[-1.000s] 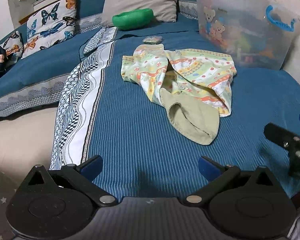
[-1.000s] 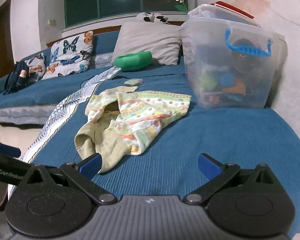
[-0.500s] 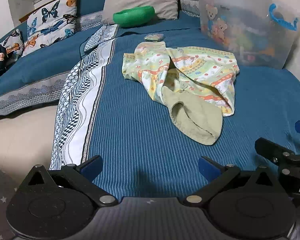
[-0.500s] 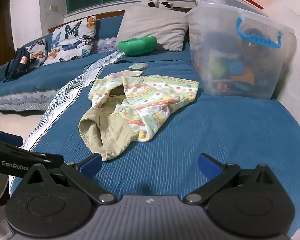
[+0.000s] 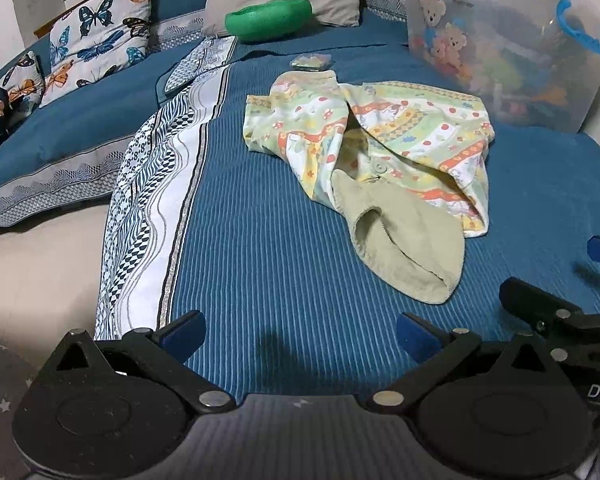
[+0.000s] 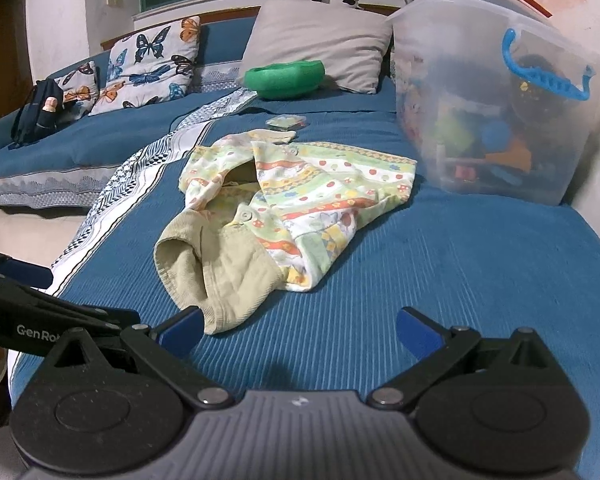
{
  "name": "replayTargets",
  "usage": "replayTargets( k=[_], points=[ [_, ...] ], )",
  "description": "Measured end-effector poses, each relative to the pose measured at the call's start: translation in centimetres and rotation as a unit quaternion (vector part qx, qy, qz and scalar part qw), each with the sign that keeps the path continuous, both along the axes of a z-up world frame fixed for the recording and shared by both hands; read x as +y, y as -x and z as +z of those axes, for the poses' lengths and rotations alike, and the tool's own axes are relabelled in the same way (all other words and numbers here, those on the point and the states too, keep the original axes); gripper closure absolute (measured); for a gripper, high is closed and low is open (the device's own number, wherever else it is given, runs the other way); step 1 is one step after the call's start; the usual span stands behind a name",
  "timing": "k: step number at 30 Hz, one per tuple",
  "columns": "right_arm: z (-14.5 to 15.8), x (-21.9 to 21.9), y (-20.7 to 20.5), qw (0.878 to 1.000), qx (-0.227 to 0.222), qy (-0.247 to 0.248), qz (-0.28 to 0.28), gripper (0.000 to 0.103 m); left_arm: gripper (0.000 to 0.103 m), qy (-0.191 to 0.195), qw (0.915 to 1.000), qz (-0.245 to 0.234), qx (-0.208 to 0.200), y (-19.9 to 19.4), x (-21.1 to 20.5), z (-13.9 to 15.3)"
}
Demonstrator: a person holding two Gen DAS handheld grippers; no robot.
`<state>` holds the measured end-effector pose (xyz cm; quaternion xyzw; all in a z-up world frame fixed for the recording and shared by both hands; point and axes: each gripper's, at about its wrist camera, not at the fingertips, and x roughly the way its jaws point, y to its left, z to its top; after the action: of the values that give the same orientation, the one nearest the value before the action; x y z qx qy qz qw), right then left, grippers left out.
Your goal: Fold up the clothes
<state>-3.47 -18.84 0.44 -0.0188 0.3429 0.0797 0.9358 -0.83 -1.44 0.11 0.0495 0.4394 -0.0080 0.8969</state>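
A small crumpled garment, pale yellow-green with coloured print and a plain beige inside, lies bunched on the blue ribbed bed cover. Its beige part points toward both cameras. My left gripper is open and empty, hovering over bare cover short of the garment. My right gripper is open too, its left fingertip just in front of the beige hem; contact cannot be told. Each gripper shows at the edge of the other's view.
A clear plastic storage box with a blue handle stands behind the garment on the right. A green bowl-shaped thing, a grey pillow and butterfly cushions lie further back. A small packet rests beyond the garment. A patterned white strip runs left.
Both grippers have moved forward toward the garment, which now looks larger in both views. The right gripper's left fingertip has come up to the beige hem.
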Motion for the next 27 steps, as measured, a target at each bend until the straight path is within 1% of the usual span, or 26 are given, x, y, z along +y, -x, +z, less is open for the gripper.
replayTargets(
  k=[11, 27],
  points=[
    [-0.4, 0.3, -2.2, 1.000, 0.005, 0.010, 0.004, 0.000, 0.000, -0.002, 0.9999, 0.001, 0.010, -2.3, 0.0, -0.8],
    [-0.5, 0.3, -5.3, 1.000, 0.005, 0.018, 0.007, 0.000, 0.000, -0.014, 0.9999, 0.000, 0.006, -5.4, -0.3, -1.0]
  ],
)
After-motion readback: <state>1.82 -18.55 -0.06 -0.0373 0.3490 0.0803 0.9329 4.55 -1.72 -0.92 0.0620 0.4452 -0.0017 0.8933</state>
